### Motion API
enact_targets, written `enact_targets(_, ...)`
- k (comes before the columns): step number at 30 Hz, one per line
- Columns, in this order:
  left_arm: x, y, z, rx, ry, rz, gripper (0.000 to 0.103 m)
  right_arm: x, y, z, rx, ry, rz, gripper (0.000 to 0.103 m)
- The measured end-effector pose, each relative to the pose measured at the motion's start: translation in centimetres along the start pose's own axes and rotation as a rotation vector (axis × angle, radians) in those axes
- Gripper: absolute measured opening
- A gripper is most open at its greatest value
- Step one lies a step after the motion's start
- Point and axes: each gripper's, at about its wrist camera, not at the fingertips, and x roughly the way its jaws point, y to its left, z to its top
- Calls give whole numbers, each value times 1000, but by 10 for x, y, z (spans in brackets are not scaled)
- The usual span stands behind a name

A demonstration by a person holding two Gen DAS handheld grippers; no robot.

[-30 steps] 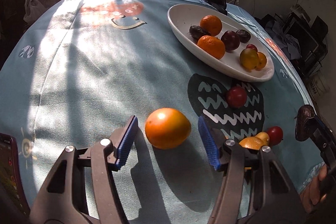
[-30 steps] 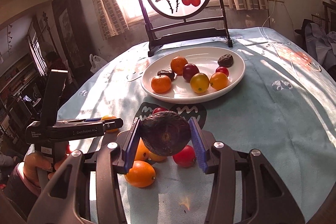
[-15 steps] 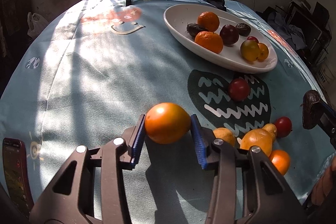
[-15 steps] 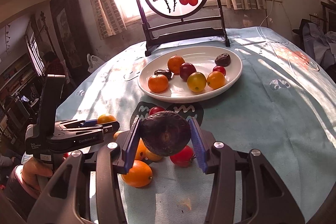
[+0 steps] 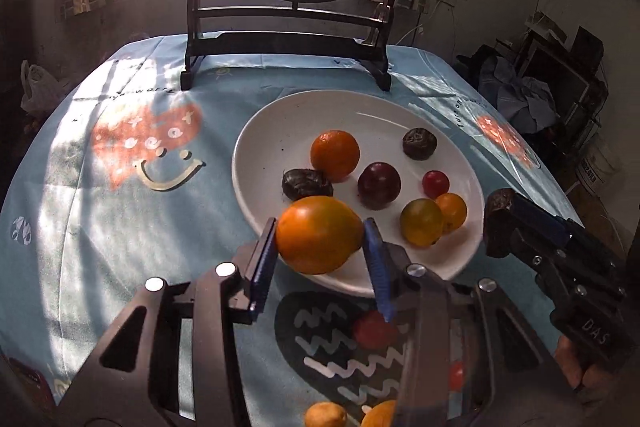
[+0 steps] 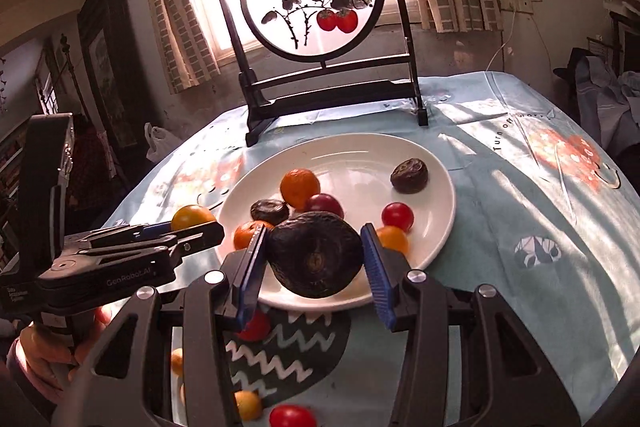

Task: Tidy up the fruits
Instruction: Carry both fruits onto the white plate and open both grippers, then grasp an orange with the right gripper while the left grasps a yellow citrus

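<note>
My left gripper (image 5: 320, 247) is shut on a large orange fruit (image 5: 318, 235), held above the near rim of the white plate (image 5: 256, 155). My right gripper (image 6: 314, 263) is shut on a dark wrinkled fruit (image 6: 314, 259), also over the plate's (image 6: 440, 187) near edge. The plate holds several fruits: an orange (image 5: 335, 155), dark ones, a red tomato (image 5: 435, 183) and a yellow one (image 5: 421, 222). In the left wrist view the right gripper (image 5: 500, 223) shows at the right. In the right wrist view the left gripper (image 6: 192, 223) shows at the left.
Loose fruits lie on the blue tablecloth near me: a red tomato (image 5: 372, 329), yellow ones (image 5: 326, 415) and another tomato (image 6: 292, 417). A round painted screen on a dark wooden stand (image 5: 288, 43) stands behind the plate. A person's hand (image 6: 40, 347) grips the left tool.
The left gripper closed on the orange fruit, lifted it off the cloth and carried it toward the plate. The right gripper, still holding the dark fruit, also moved up to the plate.
</note>
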Motion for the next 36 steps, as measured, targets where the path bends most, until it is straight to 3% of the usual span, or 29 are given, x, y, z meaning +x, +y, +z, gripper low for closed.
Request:
enact_targets(7,37,-3,22,11,45,15,44,42,-17,9,2,57,-21,48)
enact_targets(8,37,-2,22,11,40,26,46,43,-16,10,-4,56,-31,54)
enact_targets(10,28,-3,20,21,6,66,88,39,-15,11,-10,41,-39,66)
enact_targets(11,19,-4,17,28,-22,85,92,34,-15,12,-6,27,-29,67)
enact_targets(17,-30,2,-1,26,-65,86,97,2,-9,9,9,10,13,67)
enact_targets(24,-73,20,-67,-3,-23,82,97,-37,2,-32,26,97,92,67)
enact_targets(27,-82,28,-95,-30,6,67,97,-69,15,-55,22,87,132,67)
enact_targets(31,-81,32,-119,-39,45,66,97,-89,42,-85,-44,110,118,67)
enact_targets(36,-79,36,-134,-49,52,83,97,-83,68,-108,-138,173,68,67)
